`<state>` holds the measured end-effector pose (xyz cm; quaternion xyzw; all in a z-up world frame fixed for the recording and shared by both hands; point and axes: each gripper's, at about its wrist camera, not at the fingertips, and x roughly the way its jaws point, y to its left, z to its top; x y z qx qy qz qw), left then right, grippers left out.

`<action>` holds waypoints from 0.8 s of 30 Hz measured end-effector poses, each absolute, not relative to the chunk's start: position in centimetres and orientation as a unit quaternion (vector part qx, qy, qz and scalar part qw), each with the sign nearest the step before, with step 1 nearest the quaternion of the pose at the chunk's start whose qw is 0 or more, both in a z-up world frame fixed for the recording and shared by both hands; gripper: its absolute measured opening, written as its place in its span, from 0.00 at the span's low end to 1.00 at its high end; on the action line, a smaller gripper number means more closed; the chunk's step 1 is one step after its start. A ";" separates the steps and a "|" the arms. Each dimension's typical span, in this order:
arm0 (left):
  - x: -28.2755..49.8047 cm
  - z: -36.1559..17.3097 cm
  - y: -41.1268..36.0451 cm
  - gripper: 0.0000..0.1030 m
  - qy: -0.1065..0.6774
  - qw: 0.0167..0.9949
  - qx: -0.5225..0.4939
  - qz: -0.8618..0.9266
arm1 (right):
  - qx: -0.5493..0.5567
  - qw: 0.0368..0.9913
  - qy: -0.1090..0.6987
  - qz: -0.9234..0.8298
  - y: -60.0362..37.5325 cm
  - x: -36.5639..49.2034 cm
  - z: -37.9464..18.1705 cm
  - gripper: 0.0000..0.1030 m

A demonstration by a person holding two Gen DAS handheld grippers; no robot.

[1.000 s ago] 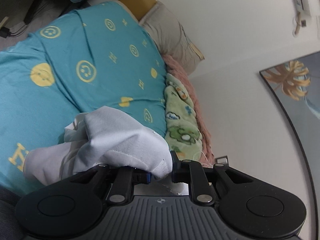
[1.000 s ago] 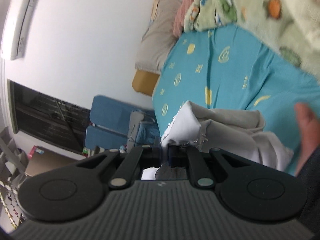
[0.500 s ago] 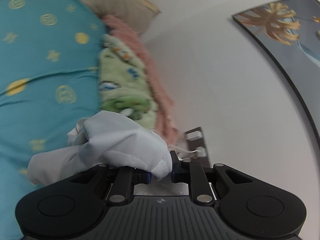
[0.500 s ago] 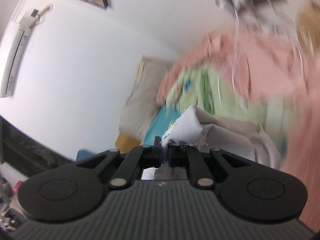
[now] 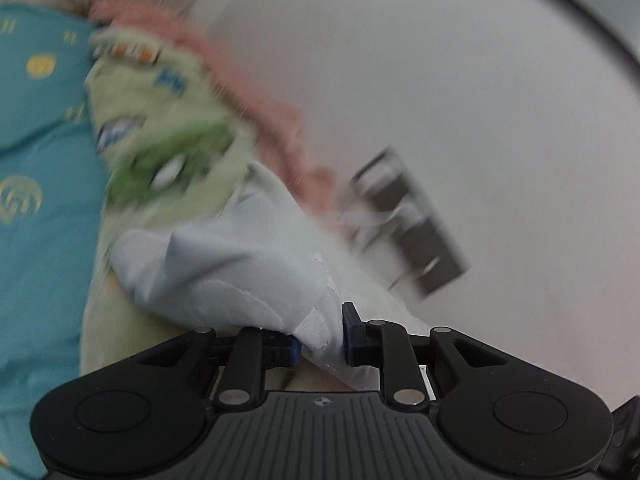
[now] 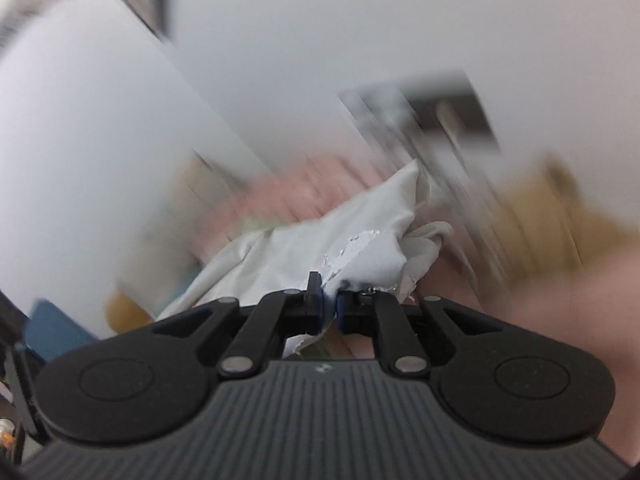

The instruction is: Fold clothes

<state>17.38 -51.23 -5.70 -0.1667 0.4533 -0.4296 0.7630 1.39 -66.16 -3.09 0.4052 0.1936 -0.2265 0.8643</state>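
Both claws, left (image 5: 320,338) and right (image 6: 329,306), clench the white garment (image 5: 240,268), which bunches up-frame from each, centre frame.

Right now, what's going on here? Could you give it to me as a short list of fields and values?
left gripper: shut on white garment
right gripper: shut on the same white garment
garment state: bunched, not yet folded, cracked print near both grips
under it: teal bedsheet, green cartoon blanket, pink blanket
backdrop: white wall
image quality: both views motion-blurred
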 end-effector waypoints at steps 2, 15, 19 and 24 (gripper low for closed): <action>16.9 -9.0 -49.8 0.21 0.469 0.760 -0.155 -0.422 | 0.409 0.858 0.205 -0.233 -65.5 0.7 -4.3 0.09; 11.6 -1.3 -44.4 0.97 0.419 0.812 -0.048 -0.402 | 0.389 0.846 0.246 -0.269 -61.0 -4.4 -2.8 0.77; 7.6 3.3 -41.4 1.00 0.366 0.837 -0.032 -0.405 | 0.350 0.869 0.235 -0.261 -58.4 -7.1 0.8 0.83; 2.5 7.9 -38.1 1.00 0.299 0.857 -0.017 -0.419 | 0.291 0.899 0.212 -0.251 -54.4 -10.7 4.7 0.83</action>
